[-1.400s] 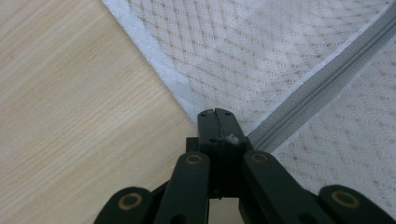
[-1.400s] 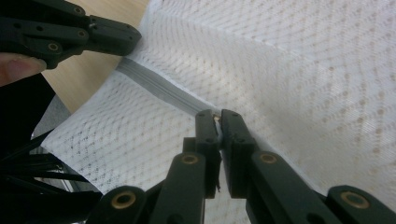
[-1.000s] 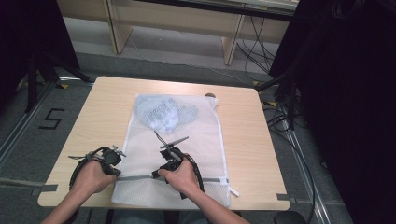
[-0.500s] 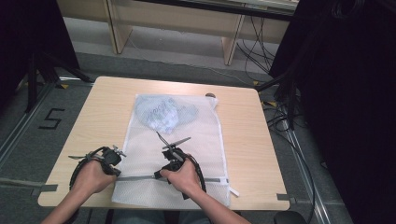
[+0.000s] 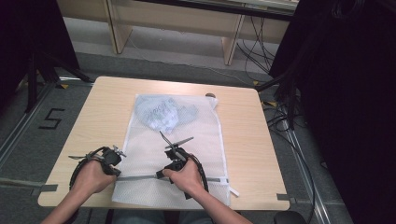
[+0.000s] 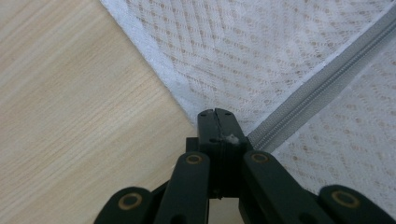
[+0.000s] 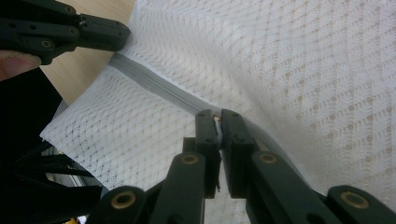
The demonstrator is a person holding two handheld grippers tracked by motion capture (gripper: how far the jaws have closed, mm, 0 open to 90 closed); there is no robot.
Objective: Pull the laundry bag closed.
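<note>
A white mesh laundry bag (image 5: 177, 154) is lying flat on the counter (image 5: 102, 112), running from near the far edge to the near edge, w/ a bundle of light cloth (image 5: 161, 114) inside its far half. A grey zipper (image 5: 140, 178) is crossing the bag's near end, its long axis running parallel to the counter's near edge. The left gripper (image 5: 113, 158) is sitting at the bag's left edge, jaws closed tight on the zipper's left end & the bag's corner seam (image 6: 187, 100). The right gripper (image 7: 218, 122) is sitting partway along the zipper, toward the middle, jaws nearly together & pinching a small pale bit right on the zipper line, prob. the slider or pull, tho it's too small to tell. So the zipper is stretching straight between the two grippers, w/ the longer run still lying to the right of the right gripper, toward the counter's near right corner. Judging by this, the left is acting as anchor & the right is the one placed to travel along that axis.
</note>
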